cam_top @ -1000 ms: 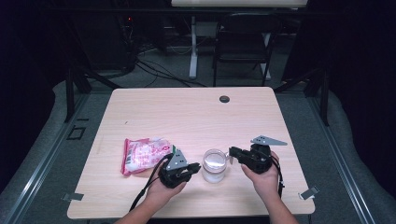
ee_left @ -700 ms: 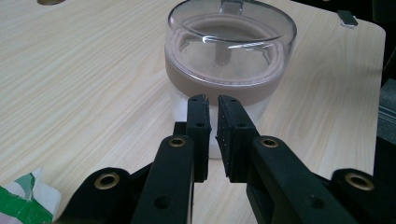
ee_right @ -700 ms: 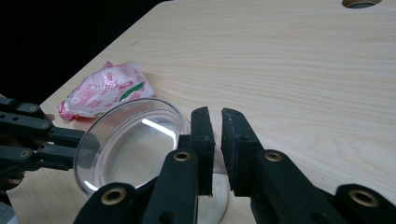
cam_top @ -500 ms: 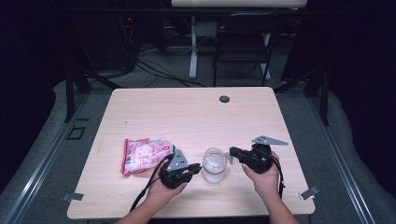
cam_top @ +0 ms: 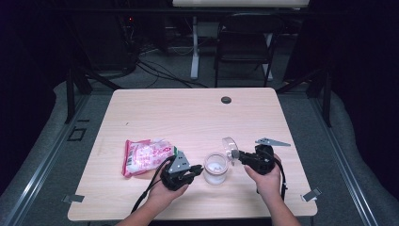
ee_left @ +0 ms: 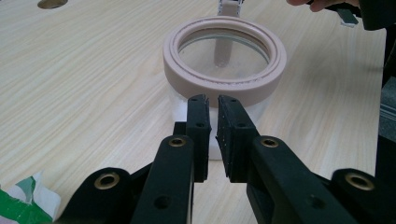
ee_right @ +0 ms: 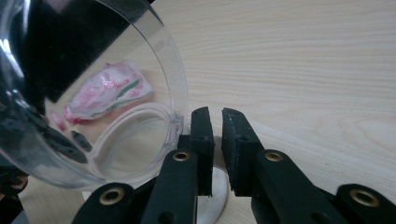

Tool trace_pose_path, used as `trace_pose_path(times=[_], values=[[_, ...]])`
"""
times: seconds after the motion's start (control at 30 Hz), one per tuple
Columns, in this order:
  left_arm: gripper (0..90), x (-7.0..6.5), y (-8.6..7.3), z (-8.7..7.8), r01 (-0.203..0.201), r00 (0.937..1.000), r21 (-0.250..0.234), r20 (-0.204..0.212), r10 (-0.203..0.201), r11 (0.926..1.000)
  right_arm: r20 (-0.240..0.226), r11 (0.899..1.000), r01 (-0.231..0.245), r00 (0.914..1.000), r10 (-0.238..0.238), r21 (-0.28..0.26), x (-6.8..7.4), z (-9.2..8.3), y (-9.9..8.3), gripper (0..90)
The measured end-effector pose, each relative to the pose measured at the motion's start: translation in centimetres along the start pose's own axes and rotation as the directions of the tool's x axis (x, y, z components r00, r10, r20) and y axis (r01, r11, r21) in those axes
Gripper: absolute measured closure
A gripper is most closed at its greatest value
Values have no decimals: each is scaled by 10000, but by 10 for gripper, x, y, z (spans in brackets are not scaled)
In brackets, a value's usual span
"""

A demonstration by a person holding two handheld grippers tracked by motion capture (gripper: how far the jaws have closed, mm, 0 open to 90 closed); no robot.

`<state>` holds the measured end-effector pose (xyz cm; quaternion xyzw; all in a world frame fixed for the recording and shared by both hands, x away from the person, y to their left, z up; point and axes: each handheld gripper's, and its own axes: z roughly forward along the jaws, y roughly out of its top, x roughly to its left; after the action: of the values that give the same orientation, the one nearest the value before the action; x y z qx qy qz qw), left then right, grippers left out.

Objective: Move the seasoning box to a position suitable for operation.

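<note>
The table [cam_top: 188,113] is light wood, with a dark round grommet [cam_top: 226,100] near its far edge. A clear glass jar [cam_top: 216,168] stands upright near the front edge, between the two grippers. In the left gripper view the jar [ee_left: 224,70] shows a pale pink ring around its open mouth.

Left gripper [cam_top: 196,171]: held in the person's left hand [cam_top: 162,193], low over the table, just left of the jar. In the left gripper view its jaws are nearly pressed together, a narrow gap remaining between the pads, and nothing is between them. The tips point at the jar wall just below the ring; contact with the glass cannot be determined.

Right gripper [cam_top: 236,157]: held in the right hand [cam_top: 268,181], to the right of the jar. In the right gripper view its jaws are drawn close on the edge of a clear round lid [ee_right: 88,93]. In the high view the lid [cam_top: 229,145] is tilted, raised above and just right of the jar mouth.

A pink and white packet [cam_top: 145,155] lies flat on the table, left of the left gripper
</note>
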<state>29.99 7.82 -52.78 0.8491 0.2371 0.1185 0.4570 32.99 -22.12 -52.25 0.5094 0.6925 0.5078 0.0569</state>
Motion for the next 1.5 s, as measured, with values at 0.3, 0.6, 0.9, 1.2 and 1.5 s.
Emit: trace_pose_path(times=[0.3,0.6,0.9,1.2,1.5], values=[[822,2,-1,-2,38,9999,-31,-114,-39,10000,-101,9992,-403,9991,402,-76,-7,-1,-1,778],[801,7,-1,-4,194,9995,-150,-261,-198,9997,377,9986,-495,9981,488,198,-21,-6,-5,745],[751,18,2,-5,535,9978,-378,-359,-549,9979,984,9916,792,9911,-894,1025,-16,-5,-14,682],[692,23,3,-6,675,9960,-506,-558,-703,9964,728,9807,1328,9869,-1443,1437,-8,-1,-21,702],[674,27,-2,-13,794,9927,-678,-850,-851,9945,536,9796,1350,9881,-1443,1488,-7,7,-20,800]])
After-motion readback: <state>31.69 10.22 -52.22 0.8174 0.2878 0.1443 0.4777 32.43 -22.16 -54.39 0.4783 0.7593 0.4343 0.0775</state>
